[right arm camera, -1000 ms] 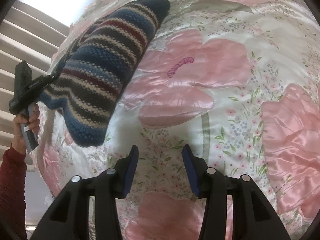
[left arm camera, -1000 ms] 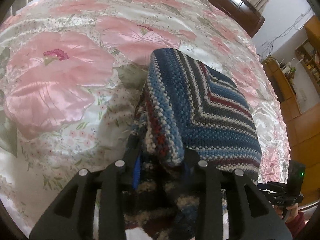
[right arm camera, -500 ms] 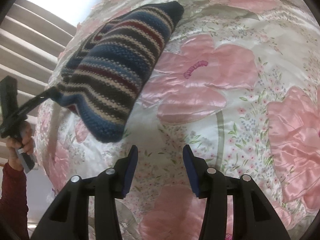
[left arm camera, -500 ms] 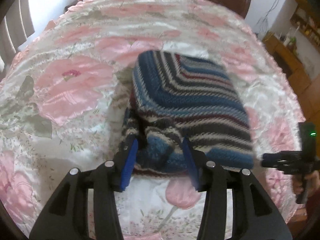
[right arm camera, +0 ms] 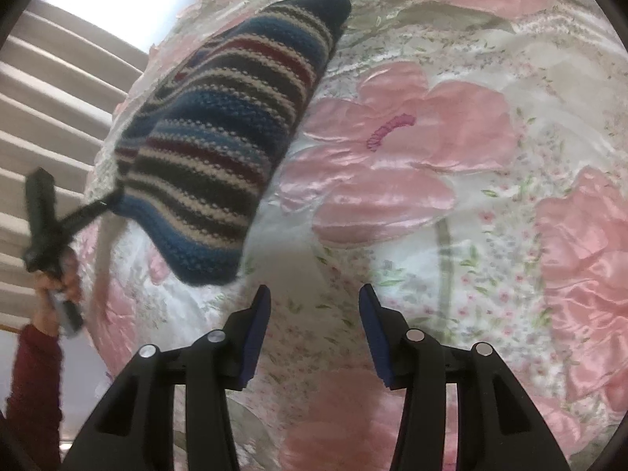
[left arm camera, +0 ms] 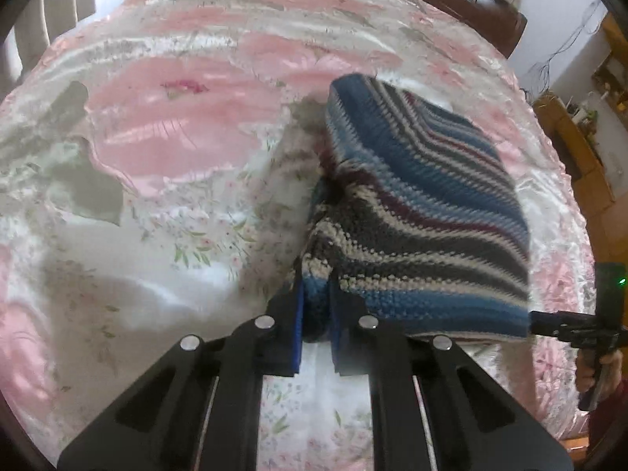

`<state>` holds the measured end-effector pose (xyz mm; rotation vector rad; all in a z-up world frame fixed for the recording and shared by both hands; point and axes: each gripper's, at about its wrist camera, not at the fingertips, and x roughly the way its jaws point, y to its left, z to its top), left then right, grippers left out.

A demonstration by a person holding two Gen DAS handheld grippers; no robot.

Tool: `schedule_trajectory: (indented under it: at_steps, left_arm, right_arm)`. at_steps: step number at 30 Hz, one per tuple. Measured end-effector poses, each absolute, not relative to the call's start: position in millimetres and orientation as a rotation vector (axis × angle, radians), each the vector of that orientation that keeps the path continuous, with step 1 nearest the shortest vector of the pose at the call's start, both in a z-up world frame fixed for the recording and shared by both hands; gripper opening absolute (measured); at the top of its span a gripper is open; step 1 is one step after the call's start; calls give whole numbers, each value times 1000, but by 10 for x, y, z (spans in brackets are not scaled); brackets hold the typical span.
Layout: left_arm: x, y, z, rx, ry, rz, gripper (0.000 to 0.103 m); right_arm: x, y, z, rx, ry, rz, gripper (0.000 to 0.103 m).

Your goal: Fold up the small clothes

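My left gripper point(left arm camera: 315, 314) is clamped on a bunched corner of the striped knitted garment point(left arm camera: 424, 212), the blue pads pressed into the wool from both sides. The garment, banded in blue, grey, cream and dark red, hangs lifted above the floral bedspread point(left arm camera: 165, 149), its far end drooping toward the satin. In the right wrist view the same garment point(right arm camera: 223, 137) appears as a slanting strip at upper left, held by my left gripper point(right arm camera: 112, 198), whose handle sits in my left hand point(right arm camera: 55, 278) with a dark red sleeve point(right arm camera: 35, 384) below. My right gripper point(right arm camera: 314, 314) is spread wide and empty, hovering over the bedspread point(right arm camera: 451, 180), apart from the garment.
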<state>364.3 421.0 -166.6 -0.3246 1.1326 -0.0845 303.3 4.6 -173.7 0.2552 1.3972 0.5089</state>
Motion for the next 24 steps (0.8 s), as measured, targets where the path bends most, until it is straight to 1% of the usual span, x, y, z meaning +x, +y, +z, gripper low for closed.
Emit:
schedule_trajectory:
  at_steps: [1,3,6,8,12,14,15,17,20,22,24]
  left_arm:
    - [3648,4188,-1692,-314,1125,-85,10]
    - [3643,4166,-1691,-307,1113,-86,10]
    - [3611,4164,-1626,-312,1107,-101,14]
    - [3574,4184,-1531,-335,1095,-108,28]
    - [3527,4157,-1405,-374,1078,-149,41]
    - [3524,4092,-1394,-371,1085,-171,58]
    - [3537,4049,-1405,-368,1087,-179,61]
    - [3580,3975,-1447,-344,1105,-187,72]
    - [3695,3943,-1636,-305,1155,-165,74]
    - [3780,4054,-1845,-373,1206,-150,78]
    - [3807,4148,-1987,-448,1225,-146,78]
  right_arm:
    - [3041,72,-1736,268,1399,518,48]
    - [3059,142,-1718,287,1398,544,54]
    - [3099,258,-1695,324,1400,588,56]
    - [3127,345,-1700,349,1407,611,56]
    - [3153,533,-1773,395,1426,650,57]
    - [3156,600,-1832,393,1436,655,57]
    - [3166,639,-1886,396,1446,656,57]
    - [3191,666,-1976,422,1460,653,59]
    - [3225,664,-2049,459,1461,659,59]
    - [3261,658,-2083,487,1456,671,60]
    - [3292,660,-2111,501,1454,682,60]
